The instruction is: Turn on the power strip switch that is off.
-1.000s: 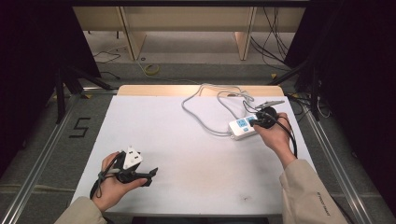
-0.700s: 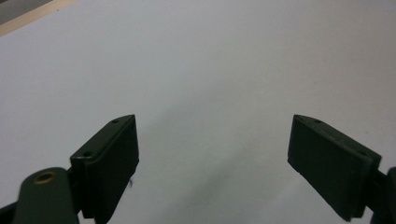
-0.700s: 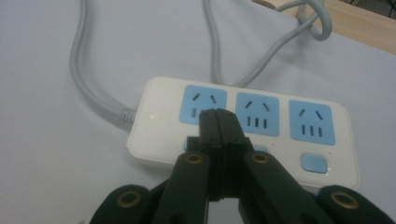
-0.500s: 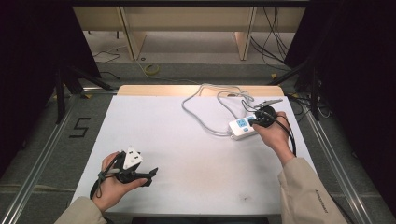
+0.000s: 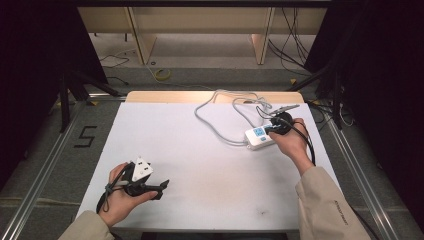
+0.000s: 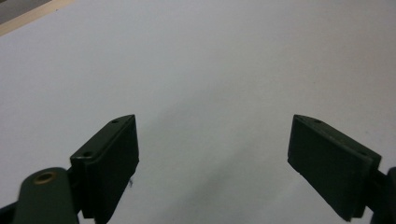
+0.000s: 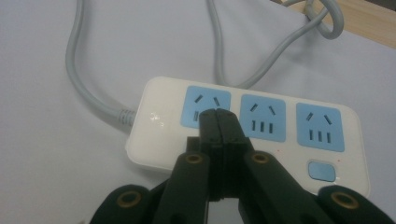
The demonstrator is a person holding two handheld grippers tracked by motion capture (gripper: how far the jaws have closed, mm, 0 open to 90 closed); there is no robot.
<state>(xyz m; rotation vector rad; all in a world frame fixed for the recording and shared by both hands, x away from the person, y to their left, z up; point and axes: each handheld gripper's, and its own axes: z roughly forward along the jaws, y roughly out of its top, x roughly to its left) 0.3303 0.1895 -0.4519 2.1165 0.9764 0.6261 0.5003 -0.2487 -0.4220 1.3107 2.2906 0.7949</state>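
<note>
While no plug is seated in it, the power strip (image 7: 243, 128) lies flat on the white table (image 5: 200, 150), toward the far right part of the surface, with three blue sockets and a blue switch (image 7: 323, 171) facing up. Its grey cord (image 7: 91, 88) leaves the strip's end away from the switch and loops off toward the table's far edge, where it coils loosely.

Directly over the strip, the right gripper (image 7: 219, 119) has its jaws pressed together with nothing between them; the joined tip sits over the lower part of the socket farthest from the switch. Whether the tip actually touches the strip's face cannot be told. In the high view the right gripper (image 5: 272, 129) meets the strip at the end nearer the person's right hand (image 5: 290, 142).

Well apart from the strip, at the near left part of the table, the left gripper (image 6: 212, 154) is held low with its jaws wide and only bare table between them; in the high view the left gripper (image 5: 150, 184) lies nearly level in the left hand.

Judgement: the step in hand looks like steadying or prodding the strip with the closed right tip, with the left hand waiting. A next move would likely call for either a firm downward press to pin the strip, or parting the right jaws to take hold of its body or cord. Risk: the smooth strip may slide on the table under a sideways push.
</note>
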